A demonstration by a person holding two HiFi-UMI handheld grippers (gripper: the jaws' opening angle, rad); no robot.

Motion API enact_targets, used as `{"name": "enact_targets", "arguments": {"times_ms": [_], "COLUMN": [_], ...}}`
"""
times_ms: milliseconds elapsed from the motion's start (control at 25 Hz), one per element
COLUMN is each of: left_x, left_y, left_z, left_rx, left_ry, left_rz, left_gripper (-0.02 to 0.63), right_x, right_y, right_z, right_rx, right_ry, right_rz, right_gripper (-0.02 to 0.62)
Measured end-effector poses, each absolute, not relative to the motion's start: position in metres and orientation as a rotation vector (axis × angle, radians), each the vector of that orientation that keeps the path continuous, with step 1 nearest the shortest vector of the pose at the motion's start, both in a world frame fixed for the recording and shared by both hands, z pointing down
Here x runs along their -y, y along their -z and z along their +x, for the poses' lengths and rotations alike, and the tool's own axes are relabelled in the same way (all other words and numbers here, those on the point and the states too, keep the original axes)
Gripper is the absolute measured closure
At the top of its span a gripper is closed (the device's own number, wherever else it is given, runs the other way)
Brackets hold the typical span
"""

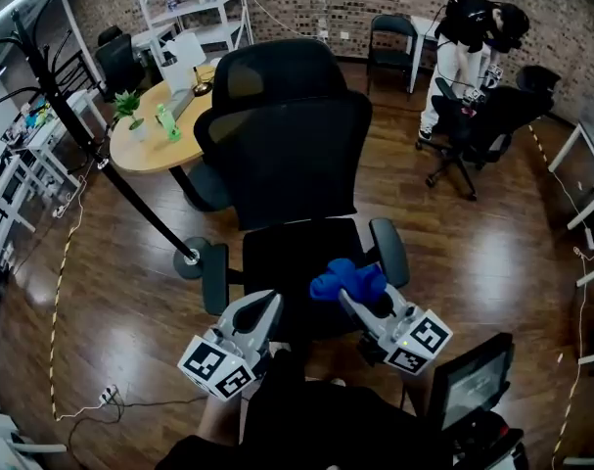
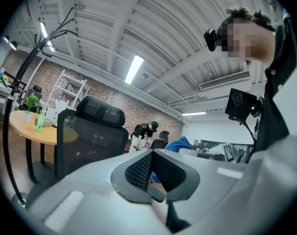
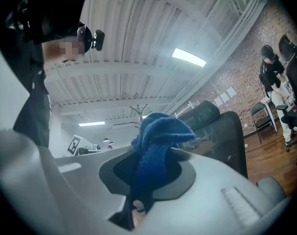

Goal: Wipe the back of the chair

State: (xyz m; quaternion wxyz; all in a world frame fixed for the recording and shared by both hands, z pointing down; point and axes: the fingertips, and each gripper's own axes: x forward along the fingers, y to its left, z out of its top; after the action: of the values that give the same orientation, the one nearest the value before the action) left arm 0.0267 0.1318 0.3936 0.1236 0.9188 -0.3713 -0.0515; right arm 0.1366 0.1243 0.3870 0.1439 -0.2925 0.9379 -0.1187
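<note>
A black office chair stands in front of me, its mesh back and headrest facing me across the seat. In the left gripper view the chair back is at the left. My right gripper hovers over the front right of the seat, shut on a bunched blue cloth. In the right gripper view that cloth fills the jaws of the right gripper, with the chair back beyond. My left gripper is low at the seat's front left. The left gripper looks shut and holds nothing.
A round wooden table with a plant and a green bottle stands behind the chair on the left. A black coat rack leans beside it. A person bends over another chair at the back right. A screen is by my right side.
</note>
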Motion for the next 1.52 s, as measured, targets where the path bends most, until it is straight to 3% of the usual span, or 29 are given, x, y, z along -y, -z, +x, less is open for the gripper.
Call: {"name": "enact_targets", "arguments": {"times_ms": [600,1080,1520], "left_x": [0.038,0.054,0.026], "left_y": [-0.394,-0.39,-0.395], "left_z": [-0.078,-0.096,-0.187], "left_rx": [0.942,1.13,1.591], "left_ry": [0.291,0.298,0.313], "left_rz": [2.676,2.581,2.346], "left_gripper": [0.601,0.601,0.601], "right_x": [0.058,0.205,0.317], "right_y": [-0.337,-0.257,-0.175], "right_z": [0.047,0.007,-0.099], "right_rx": [-2.725,-2.797,-2.688], "right_ry": [0.205,0.148,0.188], "right_rz": [-1.036,-0.794,-0.499], "right_gripper": [0.541,0.541,0.541]}}
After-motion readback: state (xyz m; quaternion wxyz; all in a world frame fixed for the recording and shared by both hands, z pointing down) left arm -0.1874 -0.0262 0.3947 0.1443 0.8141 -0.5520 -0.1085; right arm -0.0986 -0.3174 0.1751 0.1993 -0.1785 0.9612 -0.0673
